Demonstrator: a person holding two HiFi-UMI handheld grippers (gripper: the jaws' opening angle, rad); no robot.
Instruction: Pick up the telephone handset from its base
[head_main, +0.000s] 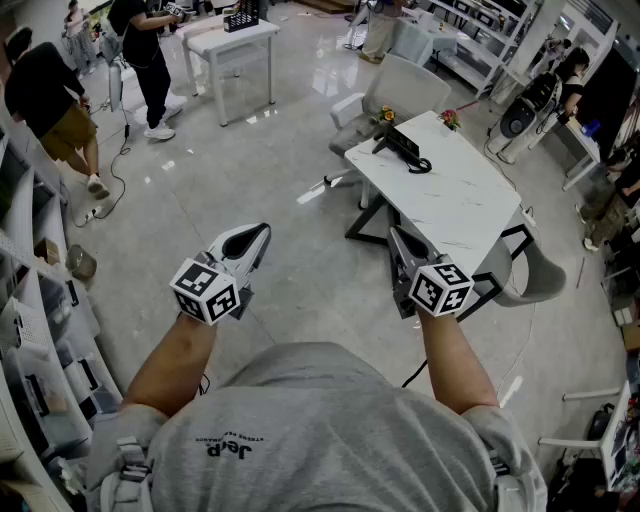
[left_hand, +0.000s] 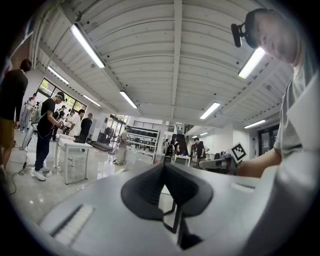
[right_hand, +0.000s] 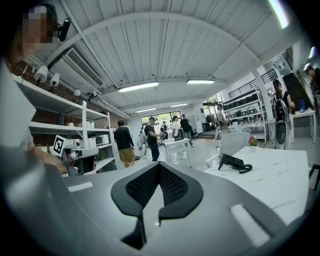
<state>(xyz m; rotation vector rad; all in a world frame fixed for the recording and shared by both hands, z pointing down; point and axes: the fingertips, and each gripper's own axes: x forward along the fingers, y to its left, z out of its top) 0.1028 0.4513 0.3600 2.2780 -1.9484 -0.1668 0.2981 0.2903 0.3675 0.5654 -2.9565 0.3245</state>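
Your left gripper (head_main: 260, 235) and right gripper (head_main: 396, 236) are both closed and empty, well apart from the telephone (head_main: 405, 148) on the white table (head_main: 462, 198).

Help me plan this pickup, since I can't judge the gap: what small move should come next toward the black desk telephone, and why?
Probably step toward the white marble-topped table, leading with the right gripper. The black desk telephone sits at the table's far end, well beyond that gripper, whose jaws are shut and empty.
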